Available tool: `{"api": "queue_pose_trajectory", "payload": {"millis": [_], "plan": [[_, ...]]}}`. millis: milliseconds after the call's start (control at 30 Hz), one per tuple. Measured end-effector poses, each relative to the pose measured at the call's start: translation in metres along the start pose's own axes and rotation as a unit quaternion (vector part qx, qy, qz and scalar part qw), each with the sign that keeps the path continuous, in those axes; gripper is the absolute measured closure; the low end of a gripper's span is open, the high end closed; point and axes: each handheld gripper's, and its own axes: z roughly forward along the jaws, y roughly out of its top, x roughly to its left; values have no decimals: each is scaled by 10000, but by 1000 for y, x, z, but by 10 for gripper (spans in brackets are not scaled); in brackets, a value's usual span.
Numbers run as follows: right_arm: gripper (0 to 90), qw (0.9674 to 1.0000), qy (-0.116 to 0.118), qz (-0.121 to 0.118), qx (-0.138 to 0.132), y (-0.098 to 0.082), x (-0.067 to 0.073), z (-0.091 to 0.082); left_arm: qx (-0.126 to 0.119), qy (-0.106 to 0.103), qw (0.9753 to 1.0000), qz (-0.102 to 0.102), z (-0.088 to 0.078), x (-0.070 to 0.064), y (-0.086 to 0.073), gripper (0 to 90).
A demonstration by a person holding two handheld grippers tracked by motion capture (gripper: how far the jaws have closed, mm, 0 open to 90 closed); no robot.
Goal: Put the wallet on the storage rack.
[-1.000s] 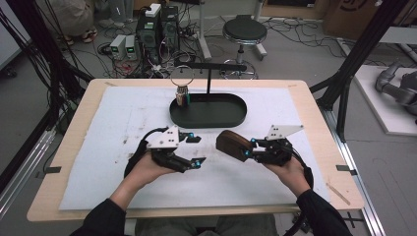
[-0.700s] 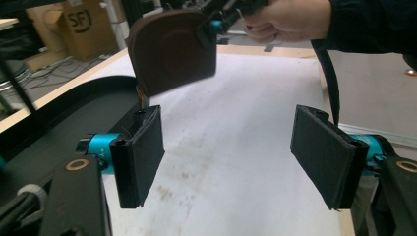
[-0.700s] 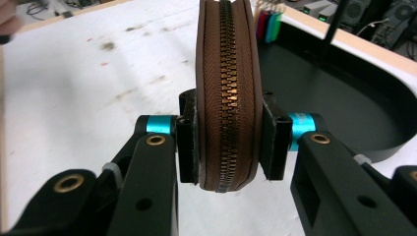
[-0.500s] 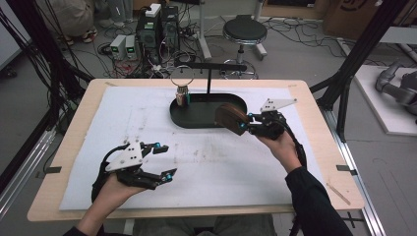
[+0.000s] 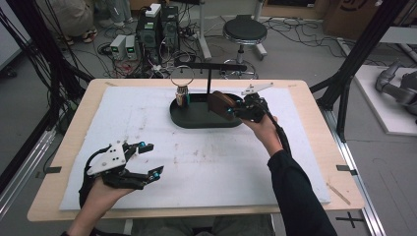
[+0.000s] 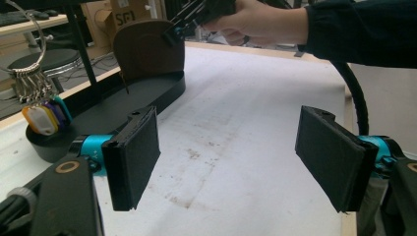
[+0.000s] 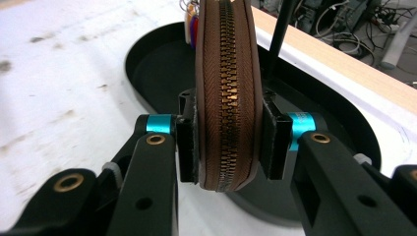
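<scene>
Your right gripper (image 5: 230, 105) clamped the pouch (image 5: 220, 104) over the tray (image 5: 196, 120), ready to lower in; your left gripper (image 5: 147, 158), jaws just opened, was empty.

A second ago both grippers sat side by side near the middle of the tabletop, the brown zip pouch (image 5: 220, 104) close by the left gripper (image 5: 143, 158). Since then the left gripper has drawn back toward 7 o'clock, to the near left part of the white mat, and its jaws have just been opening, with nothing between them. The right gripper (image 5: 230, 109), clamped on the pouch, has carried it toward 1 o'clock, over the black tray (image 5: 196, 120).
</scene>
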Motion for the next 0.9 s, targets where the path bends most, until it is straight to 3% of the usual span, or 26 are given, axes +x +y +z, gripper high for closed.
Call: {"api": "queue_pose_trajectory", "payload": {"millis": [333,700,800,900], "plan": [[672,9994,-152,166,245,3,-3,40,19,-44,10000,-21,1,-2,-2,247],[663,9986,-186,461,150,-4,-12,52,49,-70,9999,-58,3,0,-5,247],[659,9979,-266,409,417,-7,-12,57,53,-100,9999,-42,4,-1,-5,247],[658,9977,-243,480,407,-9,-12,59,53,-116,9999,-55,5,-1,-4,247]]}}
